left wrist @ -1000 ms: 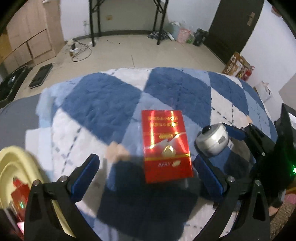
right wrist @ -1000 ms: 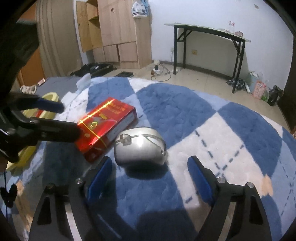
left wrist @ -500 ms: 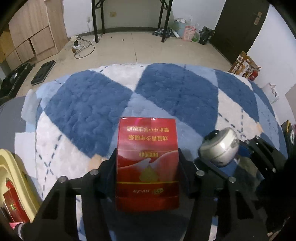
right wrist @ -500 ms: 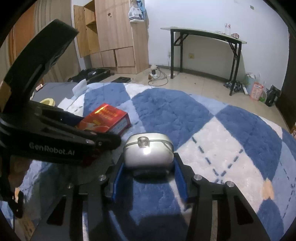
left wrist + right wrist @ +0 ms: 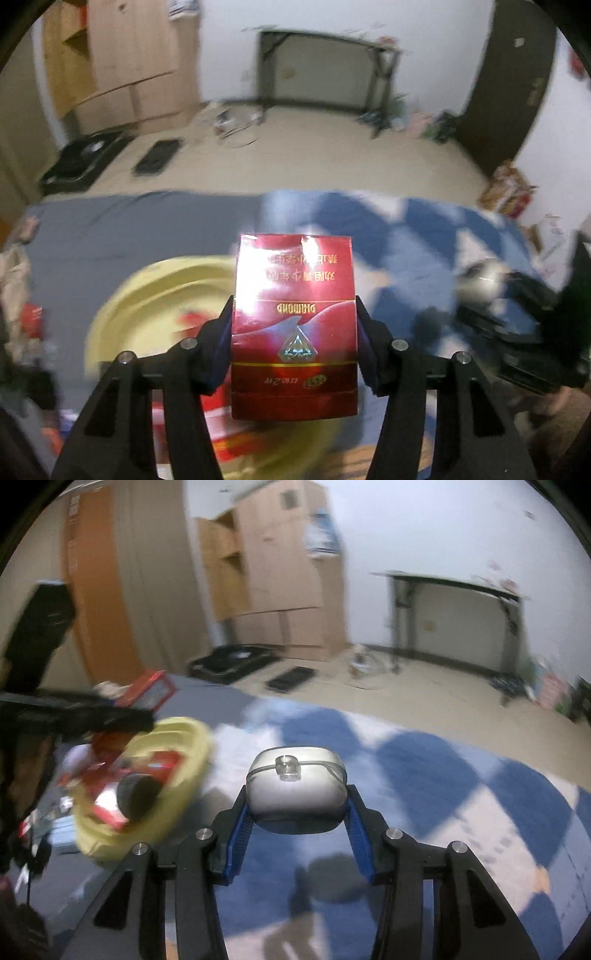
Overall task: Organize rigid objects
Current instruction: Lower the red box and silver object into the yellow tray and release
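Left hand-held gripper: we see its blue pads clamped on both long sides of the red cigarette pack, jaws partly closed around it.
Red cigarette pack: held upright between the fingers, lifted off the blanket, its print upside down to us.
Yellow basin: below and to the left of the left hand-held gripper, behind the pack; blurred red items lie inside it.
Right hand-held gripper: we see it clamped on the silver case, one blue pad on each side.
Silver case: rounded, with a small clear knob on top, raised above the blue-and-white checked blanket, its shadow under the fingers.
Basin from the right view: to the left of the right hand-held gripper, holding red packs and a dark round object we cannot identify.
Background: wooden cabinets and a black-legged desk far ahead of the fingers.
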Available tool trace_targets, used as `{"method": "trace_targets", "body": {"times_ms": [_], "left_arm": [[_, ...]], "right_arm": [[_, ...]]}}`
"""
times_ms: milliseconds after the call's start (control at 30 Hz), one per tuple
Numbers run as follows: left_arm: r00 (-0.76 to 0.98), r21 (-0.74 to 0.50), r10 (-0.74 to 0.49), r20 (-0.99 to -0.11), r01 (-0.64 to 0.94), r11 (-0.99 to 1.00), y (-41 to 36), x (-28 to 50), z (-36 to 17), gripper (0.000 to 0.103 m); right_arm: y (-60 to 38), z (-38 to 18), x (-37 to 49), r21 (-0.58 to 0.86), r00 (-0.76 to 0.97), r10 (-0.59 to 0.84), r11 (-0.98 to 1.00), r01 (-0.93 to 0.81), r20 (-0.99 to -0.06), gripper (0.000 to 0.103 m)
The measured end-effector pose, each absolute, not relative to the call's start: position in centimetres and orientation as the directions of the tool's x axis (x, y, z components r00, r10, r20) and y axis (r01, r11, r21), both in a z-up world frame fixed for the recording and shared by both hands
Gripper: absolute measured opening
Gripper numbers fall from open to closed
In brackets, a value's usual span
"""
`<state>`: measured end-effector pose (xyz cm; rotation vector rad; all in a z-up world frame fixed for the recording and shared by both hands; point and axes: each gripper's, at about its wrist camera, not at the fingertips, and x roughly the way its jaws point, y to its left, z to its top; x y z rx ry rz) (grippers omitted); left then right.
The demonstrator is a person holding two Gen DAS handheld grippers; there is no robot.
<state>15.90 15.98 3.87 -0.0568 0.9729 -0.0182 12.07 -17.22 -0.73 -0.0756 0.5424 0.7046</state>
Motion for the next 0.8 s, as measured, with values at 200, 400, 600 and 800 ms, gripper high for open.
{"method": "trace_targets", "body": {"times_ms": [200,400,600,800], "left_arm": [[0.443,-0.034,0.022,-0.896,-0.118,0.992,24.3,17.3,1.1,0.058],[0.350,-0.034,0.033,-0.936,-0.185,0.982,27.8,18.5,-3.4,0.058],[0.329,-0.098,-0.032,-0.944,-0.185,0.978,28.0,20.2,-5.1,0.058],[0.275,-0.077,-0.025,-0.961,-0.180,0.981,27.5,21.1,-5.8,0.060]], "right_arm": [[-7.8,2.3,11.6,0.100,0.496,0.687,0.632,-0.769,-0.532,0.047],[1.7,2.0,15.5,0.053,0.380,0.643,0.548,-0.835,-0.665,0.047],[9.0,-0.9,19.1,-0.036,0.327,0.523,0.490,-0.871,-0.787,0.047],[10.9,-2.5,20.3,-0.041,0.317,0.503,0.485,-0.873,-0.804,0.047]]}}
